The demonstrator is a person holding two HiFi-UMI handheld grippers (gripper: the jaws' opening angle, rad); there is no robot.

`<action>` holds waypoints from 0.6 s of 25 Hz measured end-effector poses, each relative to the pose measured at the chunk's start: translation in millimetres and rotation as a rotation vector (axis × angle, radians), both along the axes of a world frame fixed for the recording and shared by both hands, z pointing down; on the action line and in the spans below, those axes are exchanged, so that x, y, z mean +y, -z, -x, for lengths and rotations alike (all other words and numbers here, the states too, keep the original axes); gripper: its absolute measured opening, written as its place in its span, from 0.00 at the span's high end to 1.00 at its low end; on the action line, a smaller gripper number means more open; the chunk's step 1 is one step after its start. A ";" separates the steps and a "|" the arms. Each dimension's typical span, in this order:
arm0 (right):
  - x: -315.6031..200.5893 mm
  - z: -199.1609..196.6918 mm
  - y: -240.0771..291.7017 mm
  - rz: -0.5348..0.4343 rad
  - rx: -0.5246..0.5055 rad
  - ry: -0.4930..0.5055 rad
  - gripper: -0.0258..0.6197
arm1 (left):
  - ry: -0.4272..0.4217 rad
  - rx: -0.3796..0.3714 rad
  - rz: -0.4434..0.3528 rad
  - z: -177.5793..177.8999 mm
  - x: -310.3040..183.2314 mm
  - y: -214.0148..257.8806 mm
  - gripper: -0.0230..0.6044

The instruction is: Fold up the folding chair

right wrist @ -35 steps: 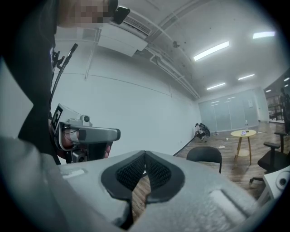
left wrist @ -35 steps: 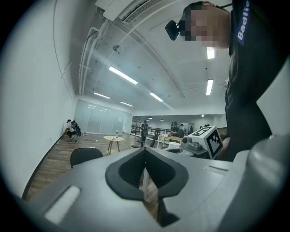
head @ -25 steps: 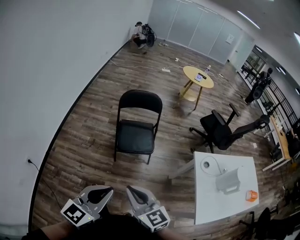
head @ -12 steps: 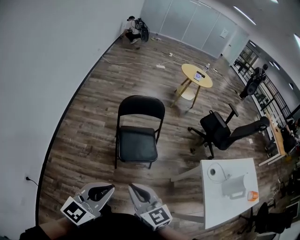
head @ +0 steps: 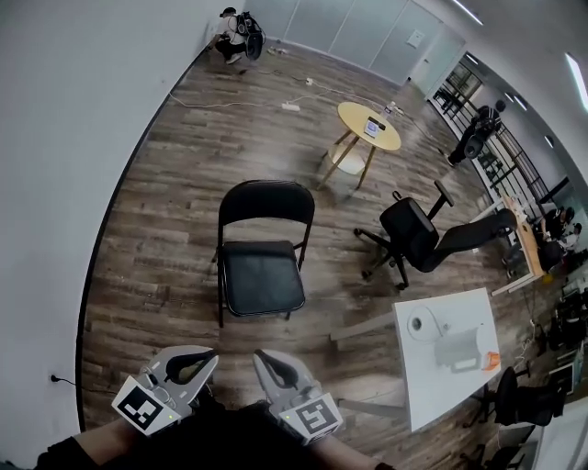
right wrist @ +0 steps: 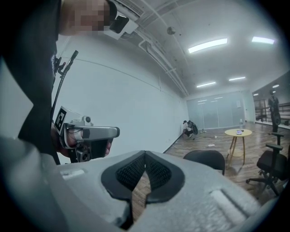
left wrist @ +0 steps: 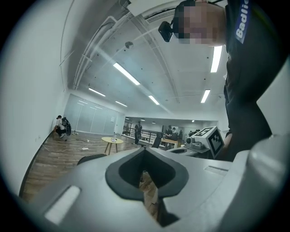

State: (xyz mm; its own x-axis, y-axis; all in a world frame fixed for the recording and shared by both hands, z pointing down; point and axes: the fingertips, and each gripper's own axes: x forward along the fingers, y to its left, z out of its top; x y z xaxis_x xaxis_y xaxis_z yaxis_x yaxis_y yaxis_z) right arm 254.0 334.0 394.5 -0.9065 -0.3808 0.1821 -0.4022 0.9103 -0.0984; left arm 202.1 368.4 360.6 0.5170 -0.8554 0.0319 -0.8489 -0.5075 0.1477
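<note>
**Both claws clenched and empty, chair standing open ahead**

Nearest to me, at the bottom of the head view, I hold my two claws side by side against my dark top. Their marker cubes face up at the camera. My left claw (head: 209, 361) is clenched: its jaw tips meet with nothing between them, and only a slit of floor shows below the tips in its own view. My right claw (head: 262, 358) is the same, ribbed pads pressed together and holding nothing. The two tips are near each other but apart, and both point roughly level toward the chair.

The chair (head: 262, 252) is past my claws and well apart from them, on the wood floor (head: 156, 239). It is unfolded and upright on its legs. The seat lies flat on my side and the rounded backrest stands on the far side. Neither claw touches it.

To my right is a white table (head: 450, 390) carrying a paper roll (head: 424, 323), a grey object and a small orange one (head: 493, 360). Farther on, right of the chair, is a black office chair (head: 413, 234), tipped back. Behind that is a round yellow table (head: 367, 127) with a small device on top. A power strip (head: 292, 106) and its cable lie on the floor beyond. In the far corner a person (head: 234, 23) crouches by the white wall (head: 73, 138) that runs along my left.
</note>
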 end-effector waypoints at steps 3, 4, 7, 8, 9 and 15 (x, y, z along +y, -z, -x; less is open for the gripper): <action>-15.3 5.9 -6.9 0.015 0.006 -0.032 0.96 | -0.028 0.005 0.012 7.5 -12.2 -5.8 0.96; -20.8 7.3 -9.3 0.021 0.005 -0.040 0.96 | -0.035 0.005 0.018 9.1 -17.1 -8.4 0.96; -38.1 10.8 -16.1 0.034 -0.008 -0.059 0.96 | -0.039 0.002 0.033 14.3 -33.8 -15.1 0.96; -45.0 11.7 -17.9 0.035 -0.016 -0.063 0.96 | -0.039 -0.004 0.036 16.3 -40.2 -16.2 0.96; -53.0 12.1 -19.3 0.035 -0.024 -0.067 0.96 | -0.039 -0.013 0.036 18.3 -47.3 -16.3 0.96; -111.1 4.2 -32.1 0.046 -0.063 -0.078 0.96 | -0.009 -0.070 0.034 28.0 -99.0 -12.1 0.96</action>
